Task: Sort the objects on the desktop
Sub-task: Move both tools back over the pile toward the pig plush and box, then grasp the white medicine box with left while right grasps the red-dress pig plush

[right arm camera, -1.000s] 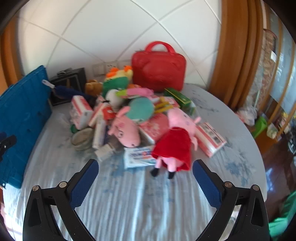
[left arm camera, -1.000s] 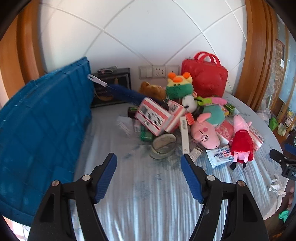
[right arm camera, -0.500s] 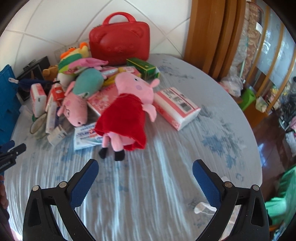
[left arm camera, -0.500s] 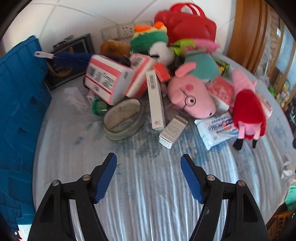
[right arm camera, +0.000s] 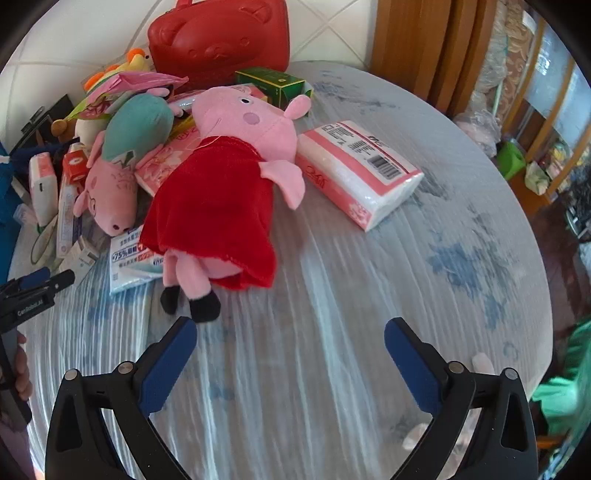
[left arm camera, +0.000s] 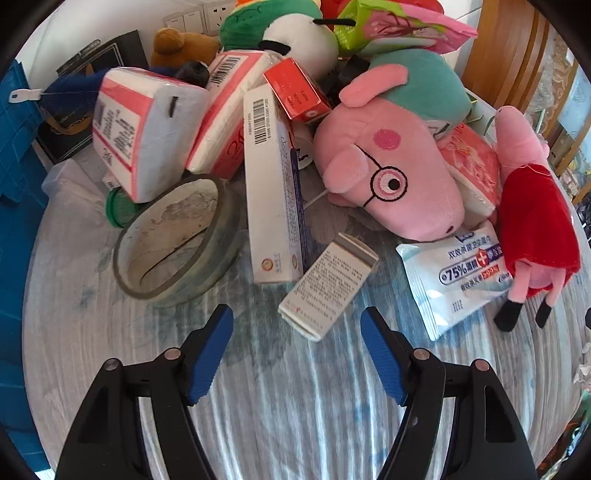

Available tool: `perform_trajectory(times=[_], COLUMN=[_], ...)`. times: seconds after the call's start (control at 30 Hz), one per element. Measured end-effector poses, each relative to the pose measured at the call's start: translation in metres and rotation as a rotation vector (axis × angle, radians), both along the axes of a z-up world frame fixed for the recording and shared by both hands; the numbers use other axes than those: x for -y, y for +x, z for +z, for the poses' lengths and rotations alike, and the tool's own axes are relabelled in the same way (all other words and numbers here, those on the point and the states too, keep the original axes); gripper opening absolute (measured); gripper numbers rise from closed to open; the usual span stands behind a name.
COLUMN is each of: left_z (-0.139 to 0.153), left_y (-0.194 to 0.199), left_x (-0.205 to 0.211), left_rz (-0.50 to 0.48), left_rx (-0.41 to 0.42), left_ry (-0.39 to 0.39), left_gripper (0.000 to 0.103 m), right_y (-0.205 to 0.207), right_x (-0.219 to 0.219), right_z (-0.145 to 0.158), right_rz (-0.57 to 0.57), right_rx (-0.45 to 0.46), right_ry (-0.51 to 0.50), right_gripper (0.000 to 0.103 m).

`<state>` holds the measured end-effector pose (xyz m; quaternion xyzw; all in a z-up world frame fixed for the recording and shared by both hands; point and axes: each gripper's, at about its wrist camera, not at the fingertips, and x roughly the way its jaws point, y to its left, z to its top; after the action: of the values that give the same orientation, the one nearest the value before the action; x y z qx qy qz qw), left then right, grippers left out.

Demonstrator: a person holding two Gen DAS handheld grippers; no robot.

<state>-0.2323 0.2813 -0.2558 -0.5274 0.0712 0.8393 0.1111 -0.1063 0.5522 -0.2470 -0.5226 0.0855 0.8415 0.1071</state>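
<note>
A heap of objects lies on the round table. My left gripper (left arm camera: 297, 317) is open, with nothing between its blue pads, just short of a small white medicine box (left arm camera: 328, 290). Behind that box lie a long white box (left arm camera: 275, 184), a roll of tape (left arm camera: 177, 236), a wipes pack (left arm camera: 458, 273) and a pink pig plush with glasses (left arm camera: 388, 177). My right gripper (right arm camera: 290, 328) is open and empty, its left pad close to the black feet of a pig plush in a red dress (right arm camera: 221, 199). A tissue pack (right arm camera: 354, 170) lies right of that plush.
A blue crate (left arm camera: 14, 155) stands along the left edge. A red case (right arm camera: 218, 35), a green box (right arm camera: 273, 83) and more plush toys sit at the back by the tiled wall. Bare striped cloth (right arm camera: 424, 280) spreads to the right, up to the table's edge.
Both grippers have come down and forward toward the heap, so the objects look much larger. The left closed in on the small white box, the right on the red-dressed plush. Both stayed open.
</note>
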Motion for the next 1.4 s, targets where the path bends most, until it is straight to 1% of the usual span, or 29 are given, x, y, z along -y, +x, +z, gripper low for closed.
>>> perform_trajectory(times=[0.13,0.17,0.23,0.3,0.33,0.37,0.57,0.63,0.77,1.0,1.03,1.07,1.1,1.17,1.4], left_z=[-0.01,-0.012,-0.017,-0.018,-0.017,-0.017,-0.017,-0.017,-0.018,-0.018,-0.018,-0.018,-0.017,-0.015,0.003], left_y=[-0.009,-0.011,-0.014,-0.015,-0.016,-0.017,-0.028,-0.029,-0.029,-0.027,-0.026,-0.024,-0.022,-0.016,0.018], left_x=[-0.008,-0.01,-0.015,-0.017,-0.018,-0.019,-0.013,-0.014,-0.018,-0.021,-0.021,-0.022,-0.022,-0.023,-0.018], left_rz=[-0.026,-0.033,-0.054,-0.058,-0.061,-0.059,0.003,0.006,0.008,0.028,0.03,0.031,0.032,0.031,0.042], left_rx=[0.019,0.021,0.035,0.034,0.03,0.025,0.023,0.022,0.017,0.016,0.015,0.015,0.011,0.004,-0.02], left_ry=[-0.008,-0.009,-0.008,0.007,0.02,0.02,0.051,0.052,0.04,0.047,0.046,0.045,0.044,0.039,0.061], left_gripper=[0.071,0.064,0.053,0.05,0.037,0.031,0.03,0.031,0.031,0.03,0.03,0.03,0.03,0.03,0.03], right_y=[-0.02,-0.024,-0.034,-0.045,-0.049,-0.053,-0.076,-0.083,-0.092,-0.092,-0.092,-0.091,-0.09,-0.088,-0.061], right_x=[0.005,0.007,0.013,0.017,0.019,0.02,0.022,0.021,0.024,0.017,0.018,0.019,0.021,0.024,0.026], right_z=[-0.005,-0.006,-0.006,-0.009,-0.01,-0.011,-0.024,-0.031,-0.041,-0.048,-0.048,-0.048,-0.047,-0.045,-0.029], right_rz=[0.02,0.026,0.039,0.046,0.047,0.049,0.054,0.051,0.066,0.049,0.053,0.062,0.072,0.076,0.076], right_rx=[0.007,0.007,0.006,0.005,0.006,0.008,0.014,0.02,0.033,0.022,0.02,0.017,0.009,0.008,-0.02], right_ry=[-0.015,-0.018,-0.014,-0.02,-0.024,-0.028,-0.072,-0.095,-0.096,-0.152,-0.149,-0.151,-0.153,-0.128,-0.131], right_gripper=[0.103,0.103,0.103,0.103,0.103,0.103,0.103,0.103,0.103,0.103,0.102,0.094,0.088,0.081,0.075])
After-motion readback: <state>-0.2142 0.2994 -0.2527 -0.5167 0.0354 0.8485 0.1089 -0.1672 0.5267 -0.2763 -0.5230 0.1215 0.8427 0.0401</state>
